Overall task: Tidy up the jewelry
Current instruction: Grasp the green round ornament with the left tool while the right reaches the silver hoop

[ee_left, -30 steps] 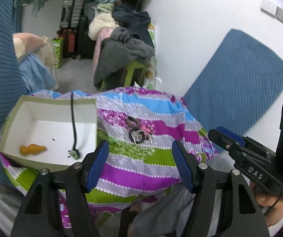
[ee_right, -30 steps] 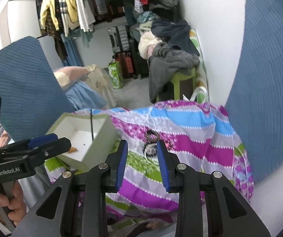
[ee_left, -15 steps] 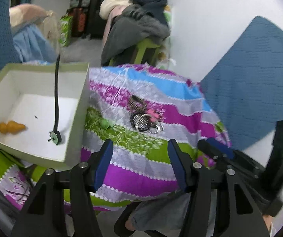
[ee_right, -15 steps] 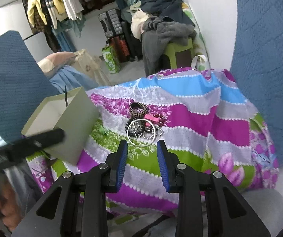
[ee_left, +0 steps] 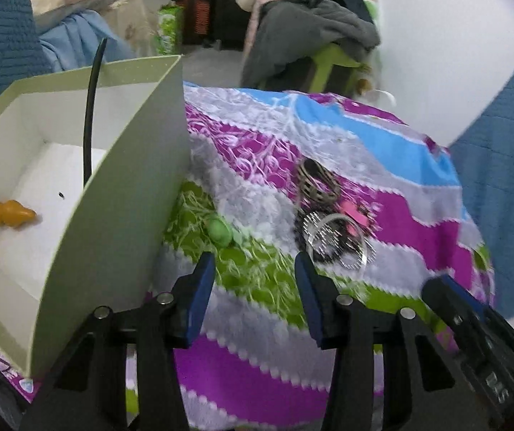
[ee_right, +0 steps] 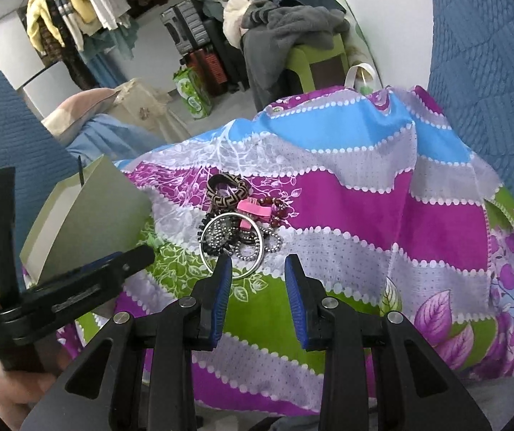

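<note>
Both grippers hung low over the striped cloth [ee_right: 346, 194], pointing steeply down at it. The left gripper [ee_left: 253, 269] had its blue pads apart and its jaws were closing, with nothing between them but green and grey cloth. Just ahead of its left pad lay a small green bead [ee_left: 218, 230], clear of the pads. The right gripper [ee_right: 257, 269] held its jaws a little apart and gripped nothing; its left fingertip sat at the near edge of the silver bangle [ee_right: 233, 242], though touch or just above, I couldn't tell.

The jewelry pile [ee_right: 242, 215] lay mid-cloth, just beyond the right gripper's tips: the bangle ringed dark bead chains, a pink clip [ee_right: 255, 210] lay behind it, red beads [ee_right: 275, 208] sat to its right, and a patterned brown band [ee_right: 228, 188] rested at the far side. In the left view the same pile [ee_left: 328, 226] sat ahead and to the right of the right pad.

The box [ee_left: 113, 194] stood open on the cloth's left side, close beside the left gripper. Inside lay an orange piece [ee_left: 11, 213] on the white floor, and a black cord [ee_left: 90, 122] ran over the far wall down into it. A hand [ee_right: 13, 384] gripped the left tool's handle at lower left of the right view.
</note>
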`<state>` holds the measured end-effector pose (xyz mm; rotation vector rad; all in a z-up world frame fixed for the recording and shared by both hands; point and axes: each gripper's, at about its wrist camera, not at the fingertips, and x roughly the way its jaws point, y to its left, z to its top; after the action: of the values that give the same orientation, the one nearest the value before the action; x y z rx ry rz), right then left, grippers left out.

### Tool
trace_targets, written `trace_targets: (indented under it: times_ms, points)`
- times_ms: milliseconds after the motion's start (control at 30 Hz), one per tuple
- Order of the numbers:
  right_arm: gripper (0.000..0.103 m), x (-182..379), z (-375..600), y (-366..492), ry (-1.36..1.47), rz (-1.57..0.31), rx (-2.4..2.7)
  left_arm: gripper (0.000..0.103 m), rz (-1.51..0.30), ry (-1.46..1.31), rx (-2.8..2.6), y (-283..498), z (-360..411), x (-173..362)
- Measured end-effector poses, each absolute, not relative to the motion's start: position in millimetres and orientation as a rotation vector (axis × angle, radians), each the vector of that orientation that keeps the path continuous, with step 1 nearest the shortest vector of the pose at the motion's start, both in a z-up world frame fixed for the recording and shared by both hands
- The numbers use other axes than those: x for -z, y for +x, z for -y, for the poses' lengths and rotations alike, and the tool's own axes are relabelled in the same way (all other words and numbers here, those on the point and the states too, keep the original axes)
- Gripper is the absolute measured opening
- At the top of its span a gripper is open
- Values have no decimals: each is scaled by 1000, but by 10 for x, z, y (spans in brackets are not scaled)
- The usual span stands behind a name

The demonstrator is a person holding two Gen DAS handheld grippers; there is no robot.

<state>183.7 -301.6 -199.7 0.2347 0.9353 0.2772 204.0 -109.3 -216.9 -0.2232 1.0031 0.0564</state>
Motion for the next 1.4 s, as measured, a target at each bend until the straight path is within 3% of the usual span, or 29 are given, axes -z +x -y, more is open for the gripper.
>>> trace_targets:
  times_ms: [333, 467, 700, 1033, 1300, 1400]
  points:
    - [28, 2111, 3058, 2021, 281, -963, -295, 46, -1013, -185, -177, 2278, 1110, 2368]
    - [28, 2133, 3062, 2051, 289, -970, -299, 31, -1024, -167, -199, 2363, 1090, 2431]
    - [29, 2195, 3010, 2079, 280, -996, -313, 30, -1033, -203, -152, 2333, 1023, 2411]
    - [42, 2323, 2742, 2209, 210, -1040, -367, 30, -1042, -199, -12, 2053, 1041, 2284]
    - [60, 2430, 2499, 2269, 102, -1062, -366, 30, -1045, -216, 77, 1847, 1001, 2202]
    - [61, 2465, 2449, 2287, 71, -1069, -357, 30, -1053, -224, 101, 1792, 968, 2209]
